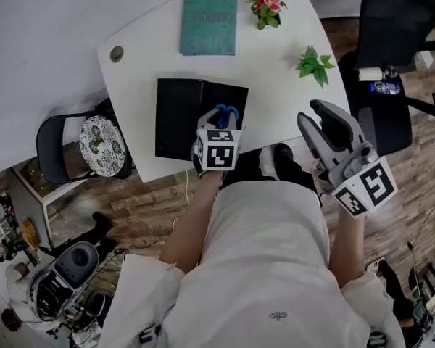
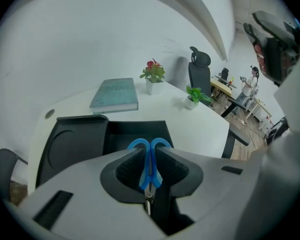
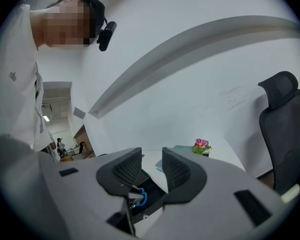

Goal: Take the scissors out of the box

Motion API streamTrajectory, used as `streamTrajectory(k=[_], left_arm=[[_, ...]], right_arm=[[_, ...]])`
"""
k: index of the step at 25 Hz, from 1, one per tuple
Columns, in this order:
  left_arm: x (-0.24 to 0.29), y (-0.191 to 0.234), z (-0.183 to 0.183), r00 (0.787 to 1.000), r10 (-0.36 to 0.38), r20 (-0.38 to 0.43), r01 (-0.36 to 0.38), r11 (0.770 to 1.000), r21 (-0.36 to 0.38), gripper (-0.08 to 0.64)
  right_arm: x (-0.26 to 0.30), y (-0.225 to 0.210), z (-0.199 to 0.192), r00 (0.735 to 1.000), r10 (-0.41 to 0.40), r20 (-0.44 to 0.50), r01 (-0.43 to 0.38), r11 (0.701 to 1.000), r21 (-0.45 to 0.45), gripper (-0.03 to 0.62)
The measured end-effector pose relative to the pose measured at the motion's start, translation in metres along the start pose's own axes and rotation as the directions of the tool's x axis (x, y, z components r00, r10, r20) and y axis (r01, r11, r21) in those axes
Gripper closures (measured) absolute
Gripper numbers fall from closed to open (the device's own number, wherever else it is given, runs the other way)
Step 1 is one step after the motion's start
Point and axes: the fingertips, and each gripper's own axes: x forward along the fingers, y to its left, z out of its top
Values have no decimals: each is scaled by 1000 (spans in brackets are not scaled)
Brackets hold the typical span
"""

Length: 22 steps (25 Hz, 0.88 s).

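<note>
slippage is the worry: the left gripper point(image 2: 150, 156) pinches the scissors point(image 2: 151, 174) by their slick, rounded blue plastic loops over the open black box point(image 2: 80, 144), so the steel end could twist free and drop back. ribbed dark pads help. the right gripper point(image 3: 151, 161) hangs open, empty.

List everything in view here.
scissors: one, blue handles, in the left gripper over the box
box: one, black, open, table's near edge
book: one, teal, table's far side
flower pot: one, pink blooms, beside the book
green plant: one, table's right edge
table: one, white
office chair: one, black, right of table
cushioned chair: one, patterned seat, left of table
left gripper: grey, shut on the scissors
right gripper: grey, open, empty
</note>
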Motion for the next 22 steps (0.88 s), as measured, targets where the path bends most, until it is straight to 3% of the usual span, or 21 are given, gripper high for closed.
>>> streamTrajectory(k=[12,22], left_arm=[[-45,-17,12,981,153,121,-144,986,-79,474],[-116,-56,37,913,209,350,-188,978,-93,474]], right_arm=[[-41,2,13,986,166,23,-165,984,-65,460],[-79,20,20,952,303,32,-297,947,-122,463]])
